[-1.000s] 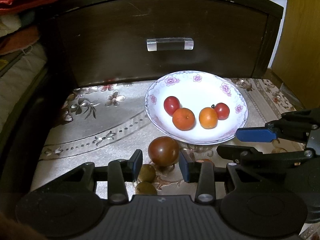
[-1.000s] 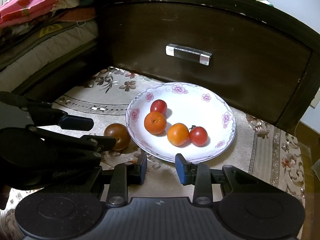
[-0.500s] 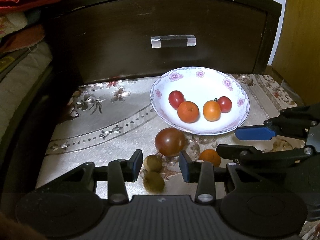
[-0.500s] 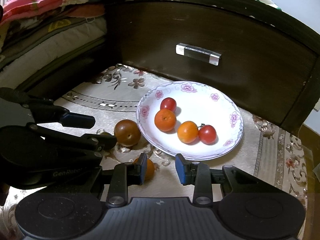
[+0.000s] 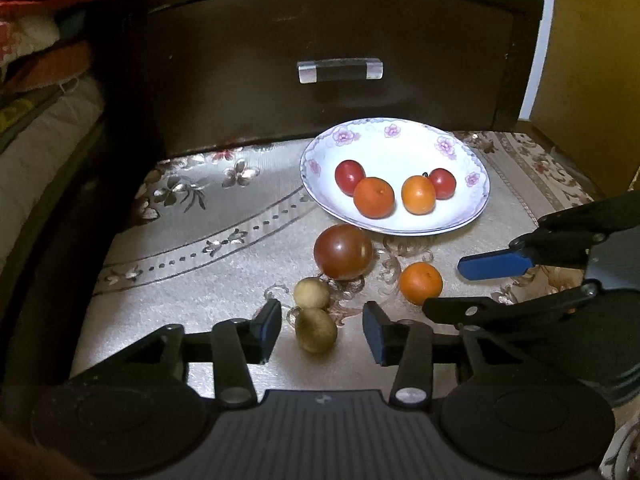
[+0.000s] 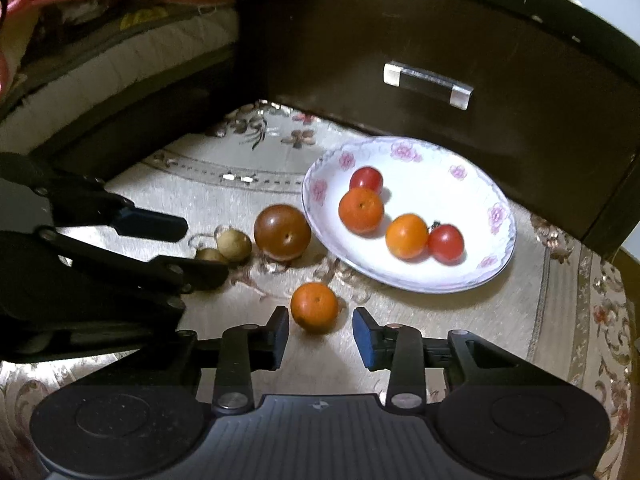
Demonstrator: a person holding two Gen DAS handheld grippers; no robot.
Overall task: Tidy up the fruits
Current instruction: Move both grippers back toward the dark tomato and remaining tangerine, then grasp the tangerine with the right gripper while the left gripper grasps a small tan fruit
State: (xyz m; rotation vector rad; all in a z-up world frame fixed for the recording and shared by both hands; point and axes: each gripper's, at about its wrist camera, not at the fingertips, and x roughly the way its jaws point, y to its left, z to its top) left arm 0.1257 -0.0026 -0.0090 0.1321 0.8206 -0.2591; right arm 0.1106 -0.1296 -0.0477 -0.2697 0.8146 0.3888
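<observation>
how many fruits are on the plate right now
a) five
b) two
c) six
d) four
d: the plate holds two small red tomatoes and two oranges, while the other fruits lie on the cloth outside it.

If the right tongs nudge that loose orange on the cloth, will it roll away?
Probably. The orange is round and rests free on the flat cloth, so an off-centre push would likely send it rolling. Its peel looks smooth and shiny, so the pads may slip unless they close across its middle. The right tongs stand open just behind it, roughly centred.
</observation>
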